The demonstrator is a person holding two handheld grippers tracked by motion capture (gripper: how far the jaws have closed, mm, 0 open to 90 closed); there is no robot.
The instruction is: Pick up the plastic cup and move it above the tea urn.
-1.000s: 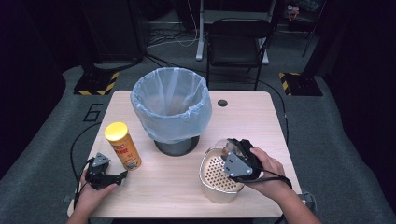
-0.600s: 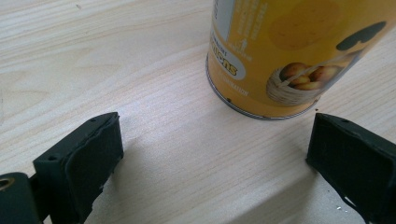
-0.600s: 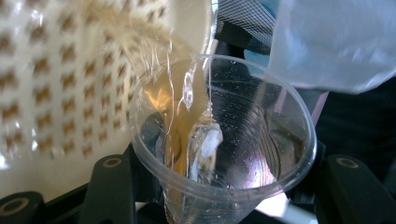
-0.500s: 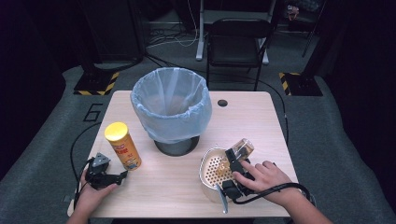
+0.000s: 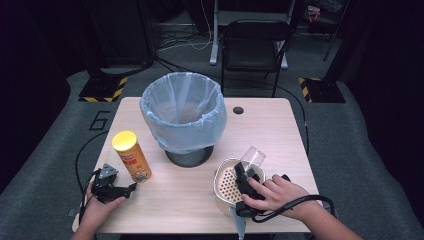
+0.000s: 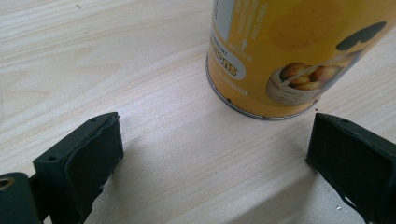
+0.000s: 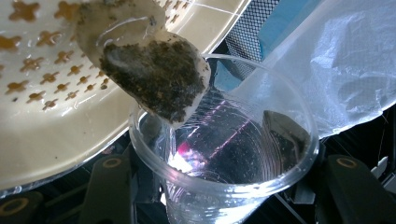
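A clear plastic cup [image 5: 252,157] lies tilted over the far rim of a cream perforated strainer [image 5: 227,182] at the table's front right. My right gripper [image 5: 245,175] is shut on the cup. In the right gripper view the cup [image 7: 233,158] sits between the jaws, its mouth next to a wet tea bag [image 7: 154,79] that lies on the strainer [image 7: 56,121]. A yellow crisp can [image 5: 131,161] stands upright at the front left. My left gripper [image 5: 131,189] rests on the table just in front of the can [image 6: 289,56], open, with nothing between its fingers [image 6: 88,154].
A bin lined with a pale blue bag [image 5: 182,112] stands in the middle of the wooden table [image 5: 280,135], just behind the strainer. A dark cable hole [image 5: 238,110] sits near the far edge. A black chair [image 5: 255,45] stands beyond the table.
My right hand has sunk and drawn back toward the table's front edge, so the cup now shows tilted at the strainer's far rim. The left hand has stayed put.
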